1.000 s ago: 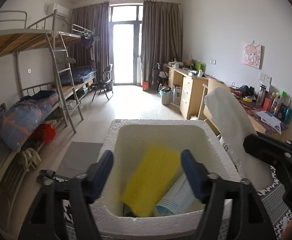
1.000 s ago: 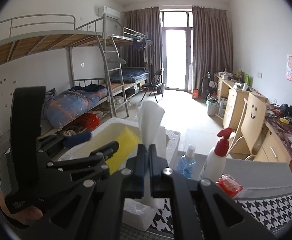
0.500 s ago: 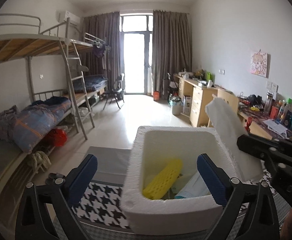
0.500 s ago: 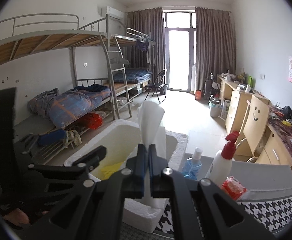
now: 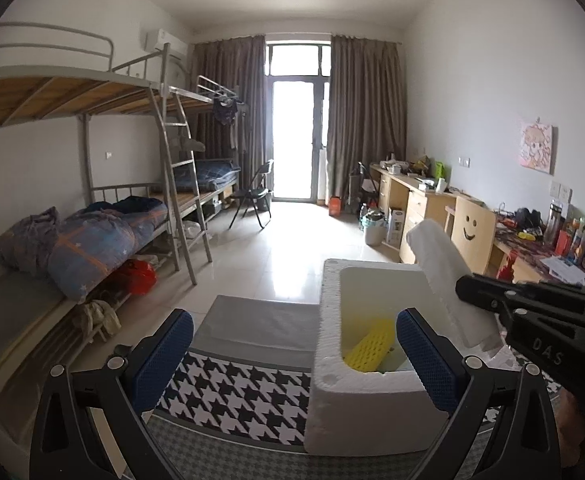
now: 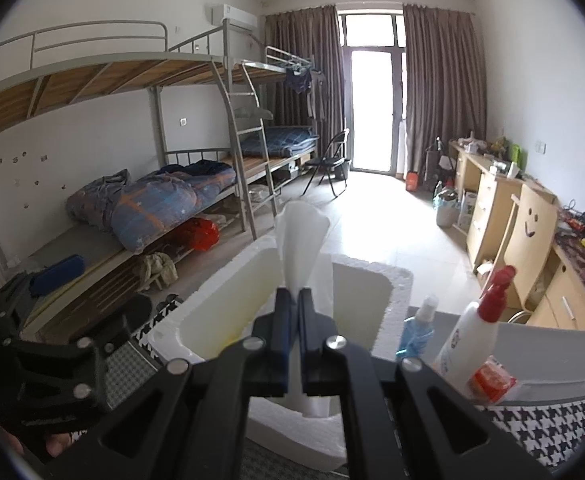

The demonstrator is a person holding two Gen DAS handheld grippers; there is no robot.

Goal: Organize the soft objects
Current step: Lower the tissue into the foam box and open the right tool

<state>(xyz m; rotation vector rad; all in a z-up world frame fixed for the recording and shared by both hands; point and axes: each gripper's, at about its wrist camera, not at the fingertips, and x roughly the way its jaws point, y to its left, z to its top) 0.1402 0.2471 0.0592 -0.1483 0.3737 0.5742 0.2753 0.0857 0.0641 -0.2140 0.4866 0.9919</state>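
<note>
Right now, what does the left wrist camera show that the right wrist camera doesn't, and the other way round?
Only the left view shows the yellow sponge lying inside the foam box, framed by the wide-open left tongs. Only the right view shows the blue spray bottle, the white spray bottle with a red trigger, and a red packet beside the box. Both show the box, the white cloth pinched in the shut right tongs, the bunk beds and the desks.

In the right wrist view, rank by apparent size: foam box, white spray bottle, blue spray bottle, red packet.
1. Foam box
2. White spray bottle
3. Blue spray bottle; red packet looks similar, and nearness makes it unsure.
</note>
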